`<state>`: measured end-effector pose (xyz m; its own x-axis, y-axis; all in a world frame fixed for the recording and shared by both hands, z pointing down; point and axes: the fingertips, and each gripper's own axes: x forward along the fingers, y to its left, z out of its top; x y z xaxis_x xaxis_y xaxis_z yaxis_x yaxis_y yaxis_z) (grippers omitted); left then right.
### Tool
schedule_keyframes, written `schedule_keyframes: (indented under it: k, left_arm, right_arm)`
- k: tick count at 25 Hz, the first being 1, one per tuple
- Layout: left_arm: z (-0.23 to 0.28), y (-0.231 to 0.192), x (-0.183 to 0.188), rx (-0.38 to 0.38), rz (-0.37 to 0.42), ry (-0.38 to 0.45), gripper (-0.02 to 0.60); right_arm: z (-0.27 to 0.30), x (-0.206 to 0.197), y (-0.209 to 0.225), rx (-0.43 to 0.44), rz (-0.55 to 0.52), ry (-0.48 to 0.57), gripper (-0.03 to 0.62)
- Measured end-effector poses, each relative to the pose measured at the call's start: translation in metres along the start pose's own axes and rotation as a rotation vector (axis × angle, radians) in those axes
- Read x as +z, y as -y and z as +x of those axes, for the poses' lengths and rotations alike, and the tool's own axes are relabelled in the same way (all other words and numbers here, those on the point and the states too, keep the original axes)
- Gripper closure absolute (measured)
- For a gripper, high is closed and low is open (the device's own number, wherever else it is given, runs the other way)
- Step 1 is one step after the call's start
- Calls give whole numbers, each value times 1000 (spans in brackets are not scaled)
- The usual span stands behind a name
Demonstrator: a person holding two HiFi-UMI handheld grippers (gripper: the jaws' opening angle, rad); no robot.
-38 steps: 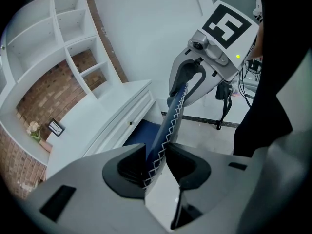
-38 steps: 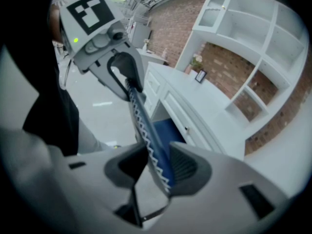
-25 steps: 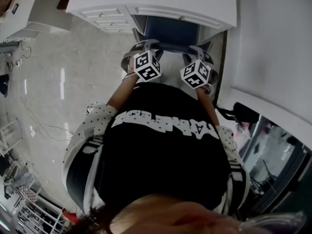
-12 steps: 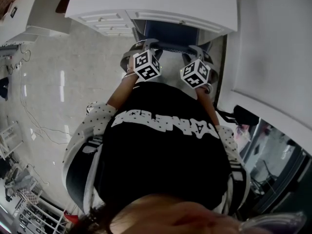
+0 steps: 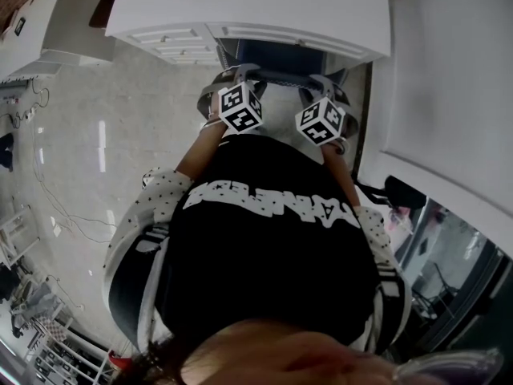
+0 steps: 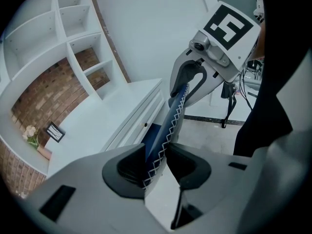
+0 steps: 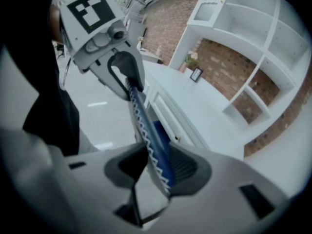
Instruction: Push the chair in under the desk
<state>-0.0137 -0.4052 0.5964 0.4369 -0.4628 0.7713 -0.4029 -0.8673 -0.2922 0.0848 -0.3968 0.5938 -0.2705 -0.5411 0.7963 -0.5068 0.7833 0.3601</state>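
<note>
Chair (image 5: 276, 54): blue padded back, white zigzag stitching, seat under smooth white desk (image 5: 240, 6). Left hand-held gripper (image 6: 157, 164), right hand-held gripper (image 7: 157, 168) both pinch back's top edge. Versus earlier: chair slightly deeper under desk.

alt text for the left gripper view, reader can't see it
The left gripper clamps the blue chair back by its stitched top edge; the right gripper grips it farther along. A white desk and shelves stand at left.

Black lettered shirt (image 5: 272, 251), dotted sleeves (image 5: 148, 211)
</note>
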Motion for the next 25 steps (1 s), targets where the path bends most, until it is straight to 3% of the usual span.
schedule_keyframes:
  k: [25]
  left_arm:
    - [9, -29, -5, -29, 32, 25, 417]
  right_arm:
    - [19, 17, 14, -26, 38, -35, 439]
